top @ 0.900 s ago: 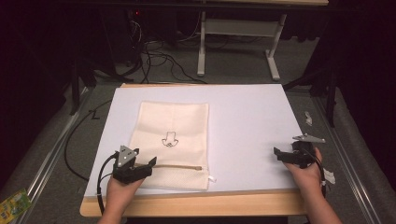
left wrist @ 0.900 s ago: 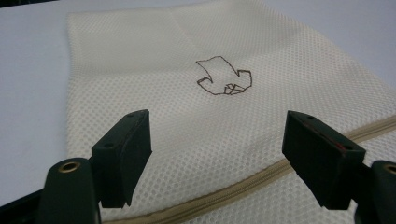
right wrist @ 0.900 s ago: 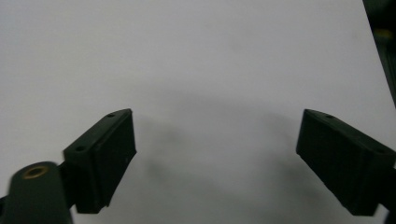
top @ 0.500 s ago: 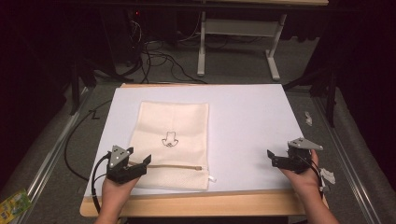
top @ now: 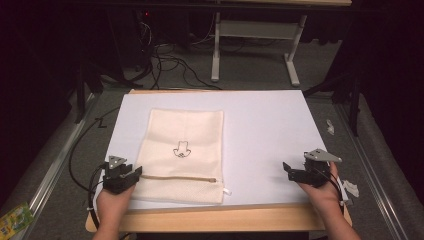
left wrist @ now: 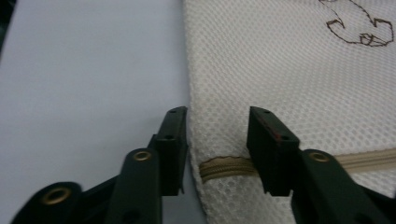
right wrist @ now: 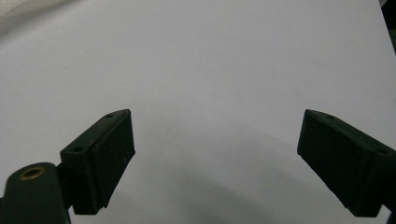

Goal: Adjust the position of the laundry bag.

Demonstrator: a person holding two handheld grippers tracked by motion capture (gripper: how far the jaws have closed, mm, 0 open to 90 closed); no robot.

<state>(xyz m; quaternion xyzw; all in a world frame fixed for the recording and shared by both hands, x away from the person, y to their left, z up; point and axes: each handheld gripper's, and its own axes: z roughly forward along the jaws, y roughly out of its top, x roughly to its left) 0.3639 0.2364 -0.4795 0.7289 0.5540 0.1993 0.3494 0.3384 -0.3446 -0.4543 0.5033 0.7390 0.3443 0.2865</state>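
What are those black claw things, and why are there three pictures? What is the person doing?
Those are tongs, each with two black jaws. A person holds one in each hand at a table. The high view looks down from above: the left tongs sit at the edge of a cream mesh bag, and the right tongs hover over the bare white sheet that covers the table. The other two pictures come from small cameras riding on the tongs, looking along the jaws. In the left gripper view, the open jaws sit on either side of the bag's corner, where the tan zipper ends, but have not pinched it. The bag has a little drawing. In the right gripper view, the jaws are wide open, holding nothing.
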